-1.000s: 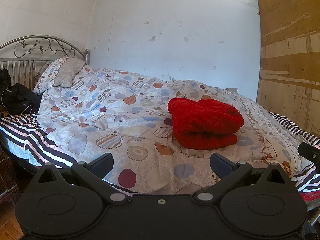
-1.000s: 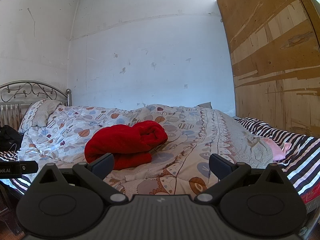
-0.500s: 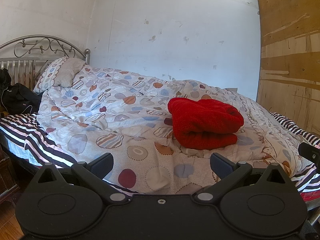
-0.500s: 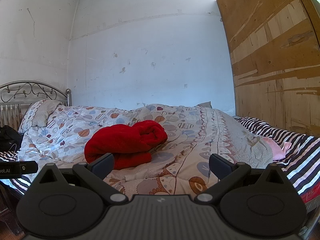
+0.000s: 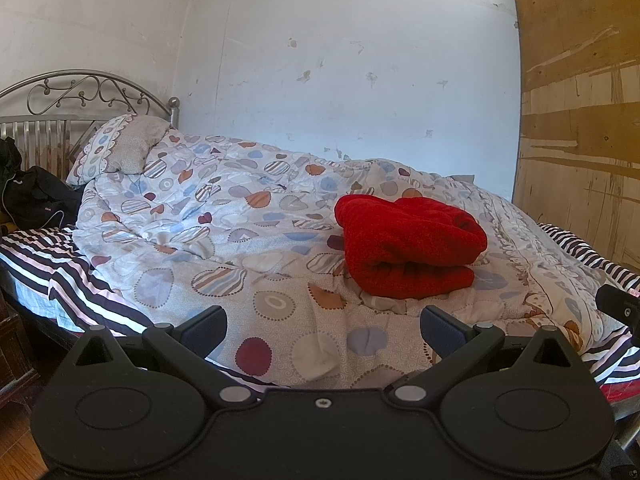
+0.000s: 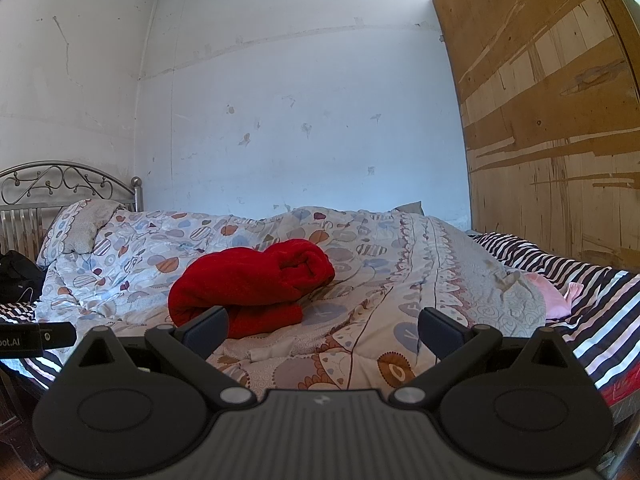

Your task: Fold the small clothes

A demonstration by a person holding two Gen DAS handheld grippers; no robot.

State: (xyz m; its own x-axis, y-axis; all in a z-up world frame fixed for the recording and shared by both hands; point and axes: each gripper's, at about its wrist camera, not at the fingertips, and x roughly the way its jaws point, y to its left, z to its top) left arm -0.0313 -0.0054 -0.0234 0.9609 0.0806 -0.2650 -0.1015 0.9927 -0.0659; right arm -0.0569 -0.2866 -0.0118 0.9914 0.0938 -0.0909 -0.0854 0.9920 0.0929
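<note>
Left gripper (image 5: 322, 330): jaws apart, empty, held off the bed's near edge.
Right gripper (image 6: 322, 330): jaws apart, empty.
Red garment (image 5: 408, 250): lies folded on the patterned duvet (image 5: 240, 248), mid-bed.
Pink garment (image 6: 554, 294): lies on the striped sheet (image 6: 592, 304), unfolded.
Risk: thick, springy layers likely reopen if nudged.
Risk: jaws may pinch duvet along with cloth.

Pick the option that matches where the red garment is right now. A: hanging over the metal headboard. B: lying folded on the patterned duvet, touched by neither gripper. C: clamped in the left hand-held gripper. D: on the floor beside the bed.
B: the red garment lies in a folded bundle on the patterned duvet, while the left hand-held gripper and right hand-held gripper are both open and short of it.
</note>
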